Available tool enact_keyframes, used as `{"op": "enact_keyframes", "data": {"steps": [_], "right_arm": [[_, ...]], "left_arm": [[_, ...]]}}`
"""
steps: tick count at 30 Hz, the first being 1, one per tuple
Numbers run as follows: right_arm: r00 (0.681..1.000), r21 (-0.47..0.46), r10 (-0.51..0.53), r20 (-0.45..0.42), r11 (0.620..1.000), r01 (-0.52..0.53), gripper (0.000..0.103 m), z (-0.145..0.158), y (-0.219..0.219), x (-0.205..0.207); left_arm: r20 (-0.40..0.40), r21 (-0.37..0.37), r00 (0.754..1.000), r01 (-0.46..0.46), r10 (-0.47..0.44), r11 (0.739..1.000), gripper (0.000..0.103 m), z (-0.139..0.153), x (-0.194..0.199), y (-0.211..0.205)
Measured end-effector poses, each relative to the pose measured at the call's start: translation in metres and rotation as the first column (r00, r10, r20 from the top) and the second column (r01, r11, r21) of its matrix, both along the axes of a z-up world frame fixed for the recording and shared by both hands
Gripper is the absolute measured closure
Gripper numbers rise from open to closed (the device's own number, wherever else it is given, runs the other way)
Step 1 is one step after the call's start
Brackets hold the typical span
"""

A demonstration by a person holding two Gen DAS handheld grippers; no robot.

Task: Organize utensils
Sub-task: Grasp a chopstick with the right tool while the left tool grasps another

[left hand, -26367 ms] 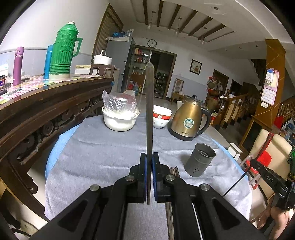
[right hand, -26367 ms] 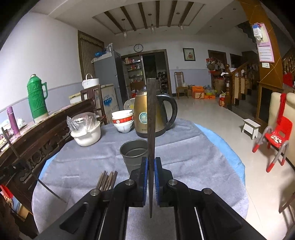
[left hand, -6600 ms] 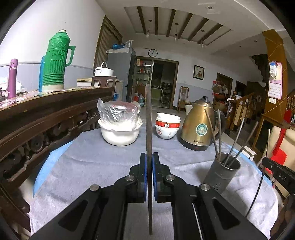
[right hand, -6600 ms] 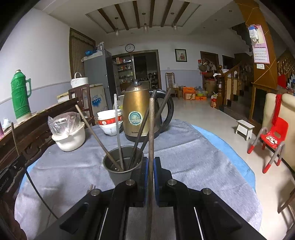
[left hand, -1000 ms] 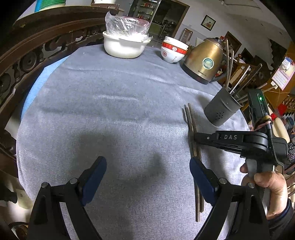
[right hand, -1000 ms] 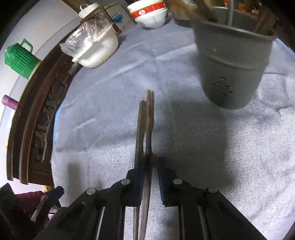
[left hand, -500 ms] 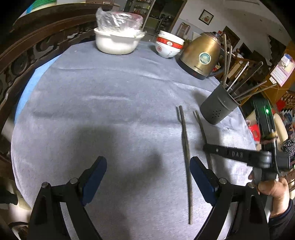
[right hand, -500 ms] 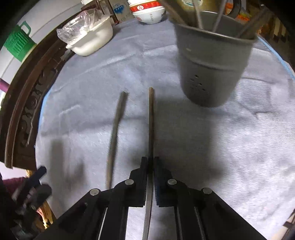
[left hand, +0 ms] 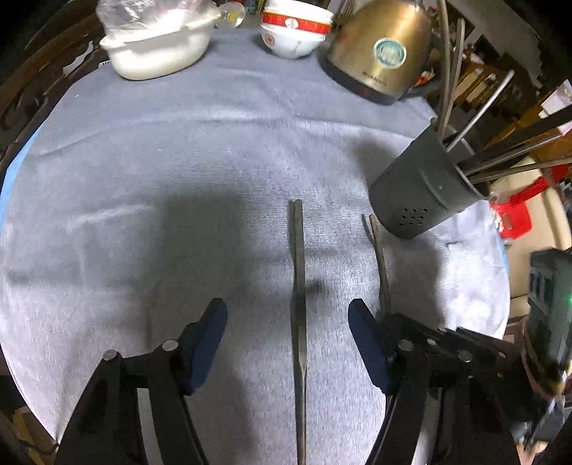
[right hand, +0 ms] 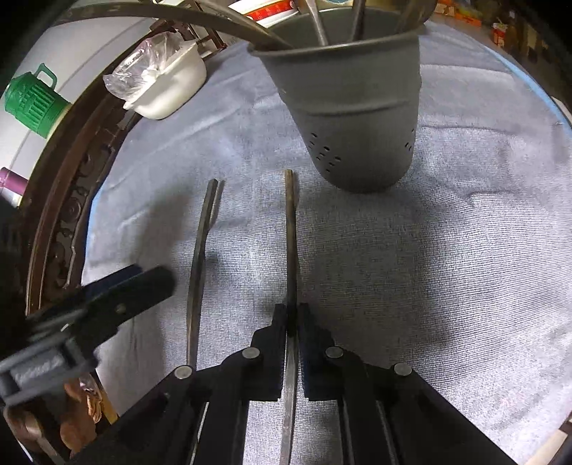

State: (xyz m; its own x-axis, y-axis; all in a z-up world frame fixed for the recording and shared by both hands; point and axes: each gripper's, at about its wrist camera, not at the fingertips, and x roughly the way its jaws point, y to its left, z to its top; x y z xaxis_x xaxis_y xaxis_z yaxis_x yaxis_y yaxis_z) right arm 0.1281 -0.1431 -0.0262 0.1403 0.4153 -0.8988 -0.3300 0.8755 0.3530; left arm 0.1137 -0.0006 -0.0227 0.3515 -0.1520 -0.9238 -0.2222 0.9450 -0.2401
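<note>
We record a round bench [left hand: 178, 143] covered in pale grey-blue cloth, the largest item.

On its far side stand a gold-coloured metal kettle [left hand: 379, 53], a white lidded pot under crinkled plastic wrap [left hand: 157, 50], and a stack of white bowls with red bands [left hand: 293, 32]. A green ribbed thermos jug [right hand: 32, 103] sits on the dark carved sideboard beyond the bench edge.

Next, the dark grey perforated utensil cup [right hand: 357, 107], upright on the cloth. It holds several thin metal and dark chopsticks leaning outward over its rim.

Two long dark wooden chopsticks remain outside the cup, roughly parallel and a little apart.

The first chopstick [left hand: 298, 304] lies flat on the cloth, square at its far end and narrowing toward us. It runs straight down the gap of the left gripper [left hand: 287, 322]. Those fingers [left hand: 211, 336] stand wide on either side of it, touching nothing. We note they have just been closing in, with this chopstick between them but not gripped.

The second chopstick [right hand: 290, 243] is pinched by the right gripper [right hand: 292, 314], whose fingers are pressed almost together on it. Its free end reaches forward to just beside the foot of the cup. We cannot tell whether it is lifted off the cloth.

A hand shows at the lower left of the right wrist view [right hand: 75, 425].
</note>
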Motion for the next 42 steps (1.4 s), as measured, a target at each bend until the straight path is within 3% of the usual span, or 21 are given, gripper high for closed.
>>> {"op": "enact_keyframes", "data": {"steps": [1, 4, 6, 13, 20, 27, 28, 34, 42], "right_arm": [[1.0, 0.008, -0.001, -0.002, 1.0, 0.001, 0.094, 0.0, -0.002, 0.0], [1.0, 0.027, 0.0, -0.007, 1.0, 0.0, 0.094, 0.0, -0.008, 0.0], [1.0, 0.025, 0.005, -0.002, 1.0, -0.005, 0.094, 0.0, -0.008, -0.002], [1.0, 0.0, 0.018, -0.005, 1.0, -0.018, 0.095, 0.0, -0.015, -0.002], [1.0, -0.038, 0.011, -0.008, 0.999, -0.011, 0.093, 0.008, 0.004, 0.01], [1.0, -0.118, 0.008, 0.008, 0.993, -0.007, 0.093, 0.004, 0.024, 0.024], [1.0, -0.123, 0.006, 0.011, 0.992, -0.004, 0.093, 0.005, 0.026, 0.025], [0.999, -0.13, 0.012, 0.03, 0.992, -0.008, 0.097, 0.008, 0.025, 0.021], [0.997, -0.022, -0.044, 0.063, 0.999, 0.045, 0.097, 0.021, -0.015, -0.005]], "left_arm": [[-0.017, 0.016, 1.0, 0.003, -0.003, 1.0, 0.039, -0.003, 0.005, -0.002], [-0.086, 0.026, 0.996, 0.027, -0.025, 0.999, 0.085, -0.015, 0.013, -0.005], [-0.098, 0.005, 0.994, 0.051, -0.05, 0.999, 0.097, -0.018, 0.013, -0.007], [-0.124, 0.078, 0.99, 0.072, -0.062, 0.994, 0.097, -0.018, -0.009, 0.011], [-0.141, 0.044, 0.99, 0.034, -0.027, 0.998, 0.093, -0.015, -0.011, 0.029], [-0.172, 0.056, 0.984, 0.064, -0.054, 0.996, 0.092, -0.025, 0.006, 0.025], [-0.168, 0.044, 0.984, 0.064, -0.056, 0.997, 0.097, -0.026, 0.007, 0.027], [-0.156, -0.043, 0.986, 0.06, -0.066, 0.997, 0.097, -0.027, 0.003, 0.053], [-0.041, -0.098, 0.998, -0.056, 0.052, 0.994, 0.097, -0.007, -0.023, 0.085]]}}
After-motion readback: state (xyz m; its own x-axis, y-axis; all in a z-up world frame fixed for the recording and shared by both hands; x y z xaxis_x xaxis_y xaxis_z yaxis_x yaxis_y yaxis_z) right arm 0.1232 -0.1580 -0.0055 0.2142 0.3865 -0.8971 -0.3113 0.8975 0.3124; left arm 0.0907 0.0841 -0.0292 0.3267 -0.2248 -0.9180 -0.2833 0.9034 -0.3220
